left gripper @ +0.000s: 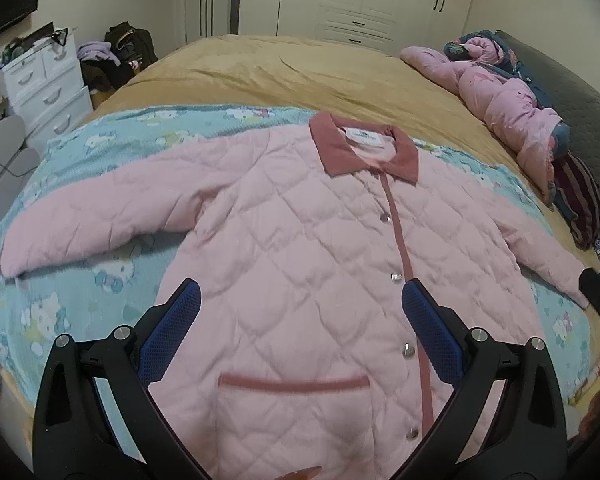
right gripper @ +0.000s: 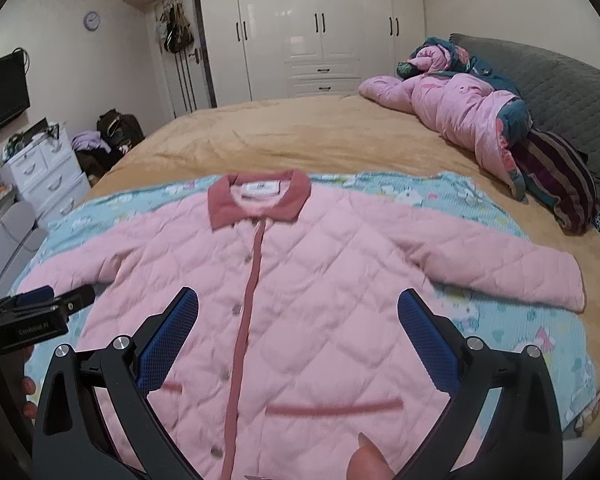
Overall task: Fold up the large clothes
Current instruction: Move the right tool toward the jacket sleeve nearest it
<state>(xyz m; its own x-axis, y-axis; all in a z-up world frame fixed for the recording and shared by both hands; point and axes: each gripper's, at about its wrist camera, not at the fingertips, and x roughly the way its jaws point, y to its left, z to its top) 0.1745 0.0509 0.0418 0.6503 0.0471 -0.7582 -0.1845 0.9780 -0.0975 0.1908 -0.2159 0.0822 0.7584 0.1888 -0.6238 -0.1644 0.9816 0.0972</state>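
Nearest, the left gripper [left gripper: 300, 300] hangs over the lower front of the pink quilted jacket [left gripper: 300, 248], its blue-padded fingers [left gripper: 172, 332] spread wide with nothing between them. The right gripper [right gripper: 298, 308] is likewise released, poised above the jacket's front just right of the button placket [right gripper: 248, 300]; a fingertip [right gripper: 366, 460] shows at the bottom edge of its view.

The jacket lies flat, front up and buttoned, sleeves stretched out left and right, on a light blue cartoon-print sheet [left gripper: 112, 152] spread across the near part of the bed [left gripper: 260, 68]. Its dusty-rose collar [left gripper: 360, 148] points toward the far side.

Farther right, a bundle of pink and dark clothing [right gripper: 472, 116] is heaped against the grey headboard [right gripper: 572, 92]. Beyond the bed stands a white wardrobe [right gripper: 320, 28], with white drawers [right gripper: 48, 172] at far left.
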